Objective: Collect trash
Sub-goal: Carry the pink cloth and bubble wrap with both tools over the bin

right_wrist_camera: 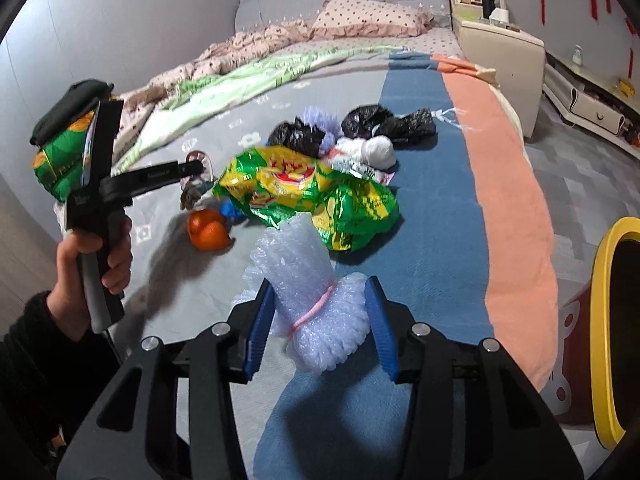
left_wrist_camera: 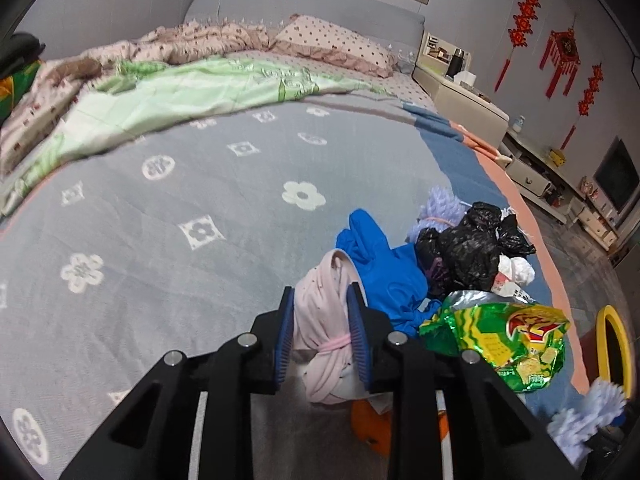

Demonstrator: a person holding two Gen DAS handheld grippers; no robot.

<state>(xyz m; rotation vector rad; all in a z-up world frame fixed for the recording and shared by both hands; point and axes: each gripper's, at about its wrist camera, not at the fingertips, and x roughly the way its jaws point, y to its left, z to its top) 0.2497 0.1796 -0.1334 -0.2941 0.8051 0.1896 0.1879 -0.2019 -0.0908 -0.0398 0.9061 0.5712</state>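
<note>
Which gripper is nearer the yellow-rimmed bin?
Right. The right gripper, holding bubble wrap, is beside the bin; the left gripper sits farther over the bed, holding pink cloth.

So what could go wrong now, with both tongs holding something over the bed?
The foam bundle sits loosely between the right tongs, so it might slip before reaching the yellow bin. The left tongs pinch only the middle of the pink cloth bundle, whose hanging end could snag the snack bag.

I see even, soft indoor light, a little dim. My right claw drops a shadow just below itself on the bedspread. Ahead, the snack bag blurs and glints. Fisheye edges bend and go black.
</note>
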